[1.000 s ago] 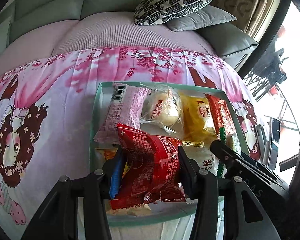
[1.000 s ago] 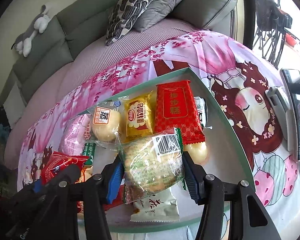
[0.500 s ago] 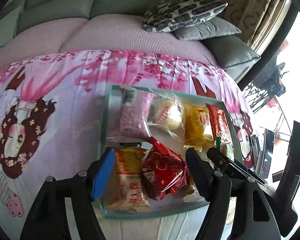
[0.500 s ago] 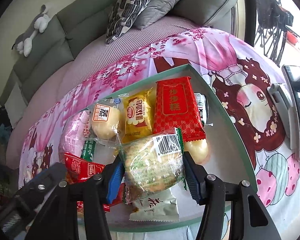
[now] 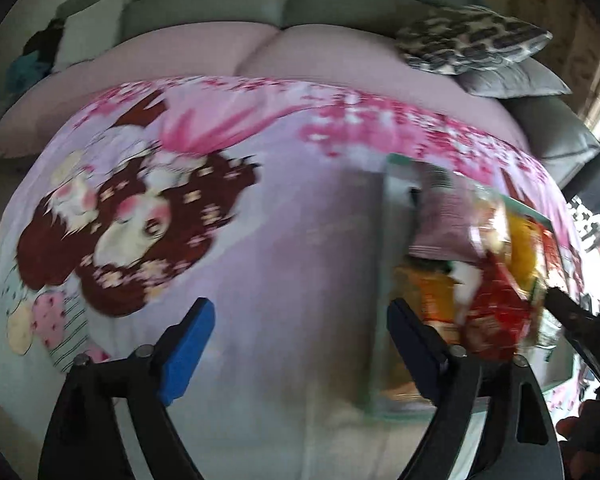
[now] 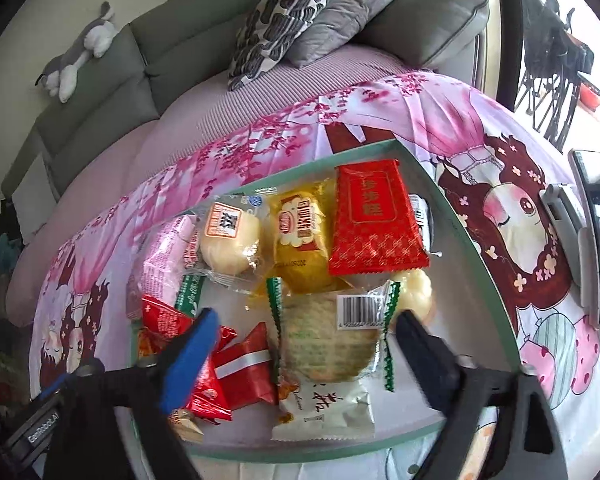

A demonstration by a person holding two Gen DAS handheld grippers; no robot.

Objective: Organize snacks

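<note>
A shallow green-rimmed tray (image 6: 456, 236) holds several snack packs: a red pack (image 6: 374, 226), a yellow bun pack (image 6: 300, 236), a round bun (image 6: 226, 240), a pink pack (image 6: 162, 256), and small red packs (image 6: 244, 368). My right gripper (image 6: 306, 354) is open above a green-edged cracker pack (image 6: 328, 340) lying in the tray. My left gripper (image 5: 300, 344) is open and empty over the pink cloth, left of the tray (image 5: 382, 248). The left wrist view is blurred; a red pack (image 5: 496, 312) lies in the tray there.
The tray sits on a pink cartoon-print cloth (image 6: 520, 208) over a table. A grey sofa (image 6: 112, 92) with patterned cushions (image 6: 284, 16) stands behind. A phone on a stand (image 6: 596, 224) is at the right edge. A plush toy (image 6: 80, 52) lies on the sofa back.
My left gripper let go of the red pack and swung left off the tray. My right gripper opened and released the cracker pack into the tray.
</note>
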